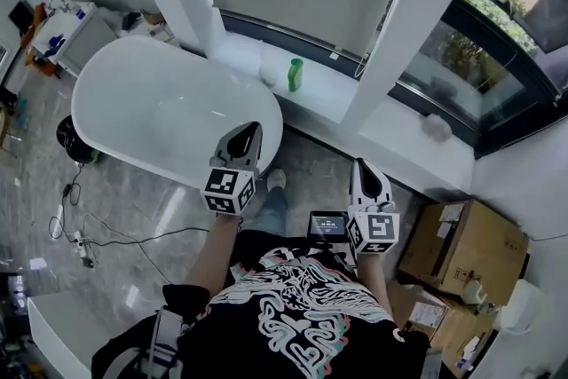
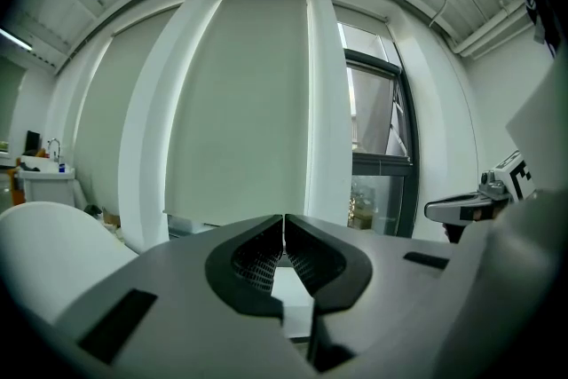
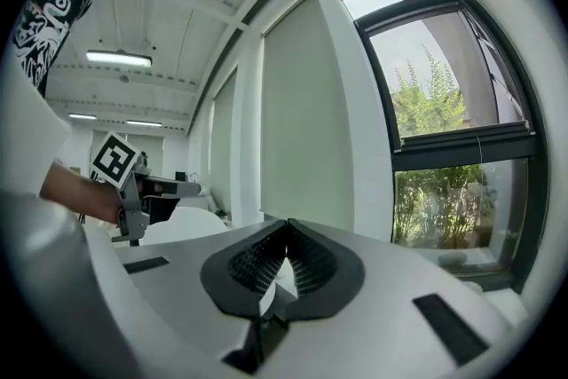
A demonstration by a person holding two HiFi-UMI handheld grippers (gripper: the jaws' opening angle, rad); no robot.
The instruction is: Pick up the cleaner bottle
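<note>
Both the left tongs (image 1: 246, 130) and the right tongs (image 1: 363, 166) are hovering clenched and empty, while the green cleaner bottle (image 1: 295, 74) is standing upright on the window ledge (image 1: 327, 91) ahead, well apart from both and seemingly nearer the left.

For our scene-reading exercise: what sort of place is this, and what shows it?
Probably a bathroom, perhaps still being fitted out: a white freestanding bathtub by the window, a green cleaner bottle on the window ledge, and cardboard boxes on the floor.
</note>
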